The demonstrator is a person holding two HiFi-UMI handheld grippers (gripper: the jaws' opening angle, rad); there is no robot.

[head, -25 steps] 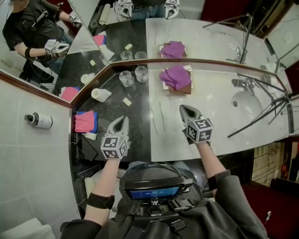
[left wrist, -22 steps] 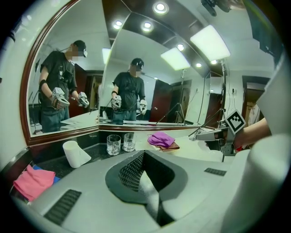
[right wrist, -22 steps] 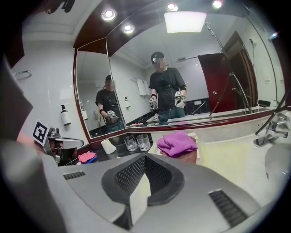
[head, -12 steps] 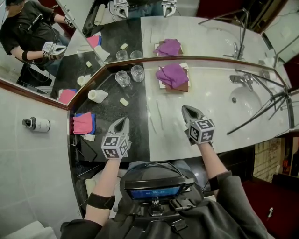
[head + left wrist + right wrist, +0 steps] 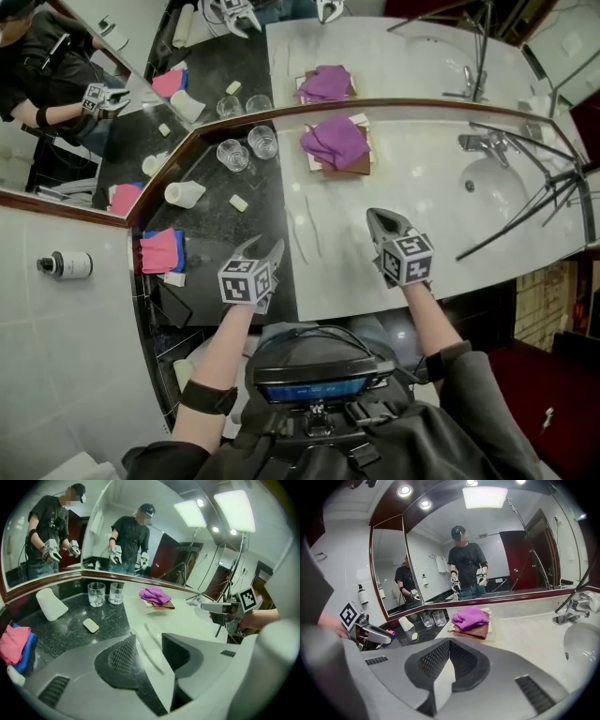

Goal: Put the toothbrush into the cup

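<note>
Two thin pale toothbrushes (image 5: 302, 234) lie side by side on the white counter, near the seam with the black counter. My left gripper (image 5: 266, 247) is just left of them, jaws opening. In the left gripper view one toothbrush (image 5: 149, 652) shows on the counter in the gap between the jaws (image 5: 149, 641), and no pad touches it. Two clear glass cups (image 5: 247, 148) stand upright at the back by the mirror, also seen as glass cups (image 5: 105, 593). My right gripper (image 5: 377, 219) hovers to the right of the toothbrushes, shut and empty, jaws (image 5: 449, 645) closed.
A purple towel (image 5: 335, 141) lies on a brown mat at the back. On the black counter are a tipped white cup (image 5: 183, 194), a soap bar (image 5: 238, 202) and a pink cloth (image 5: 161, 250). The sink (image 5: 497, 202) and faucet (image 5: 476, 142) are at the right.
My left gripper has moved down and right toward the toothbrushes and its jaws have opened. The right gripper has drifted slightly and stays shut.
</note>
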